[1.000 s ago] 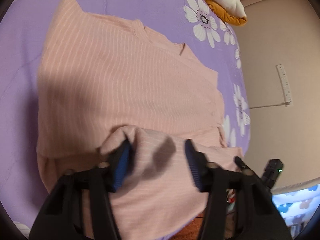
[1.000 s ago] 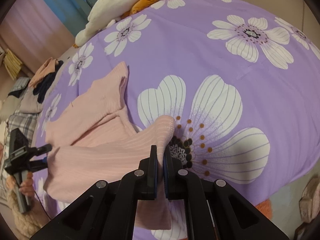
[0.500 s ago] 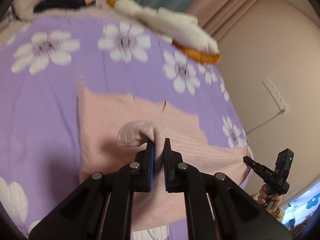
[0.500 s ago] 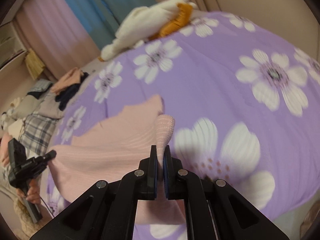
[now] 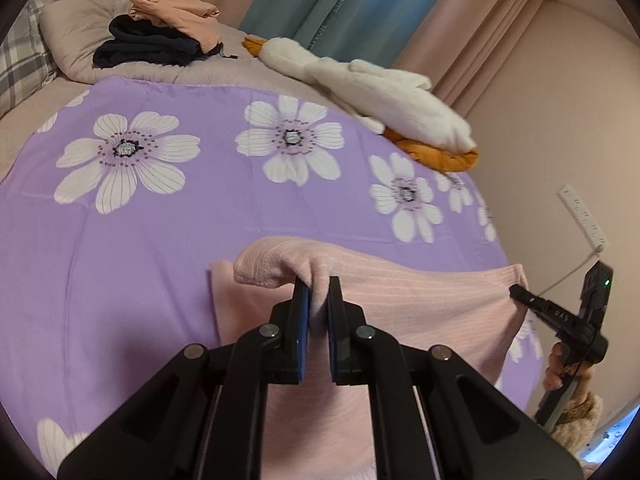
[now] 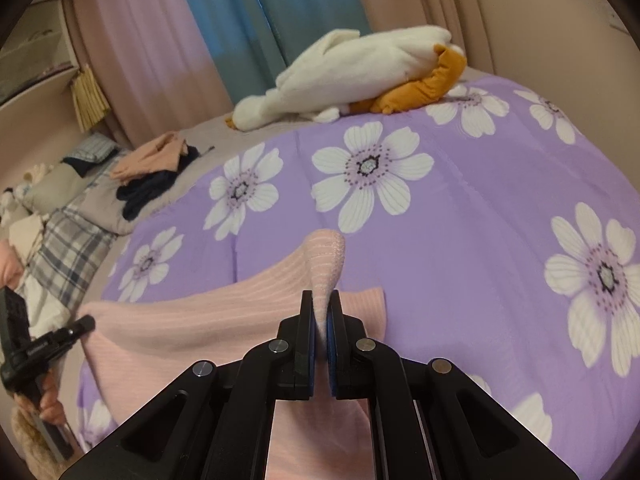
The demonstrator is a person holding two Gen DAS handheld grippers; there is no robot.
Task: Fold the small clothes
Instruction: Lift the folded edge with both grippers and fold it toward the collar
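A pink ribbed garment [image 5: 420, 300] hangs lifted over the purple flowered bedspread [image 5: 140, 240]. My left gripper [image 5: 318, 286] is shut on one hemmed corner of it, which folds over the fingertips. The right gripper [image 6: 320, 300] is shut on the opposite corner of the garment [image 6: 192, 328], the cloth stretched between the two. In the left wrist view the right gripper [image 5: 516, 292] shows at the right edge, held by a hand. The left gripper [image 6: 86, 323] appears at the left edge of the right wrist view. The garment's lower part is hidden behind the fingers.
A white and orange plush toy [image 5: 380, 96] lies at the far side of the bed. A pile of folded pink and dark clothes [image 5: 160, 36] rests on a beige pillow [image 5: 76, 36], beside a plaid one [image 5: 20, 60]. Curtains [image 6: 240, 32] and a wall stand behind.
The left gripper closed on the garment's corner. Both grippers then rose and tilted up, lifting the garment's near edge off the bedspread.
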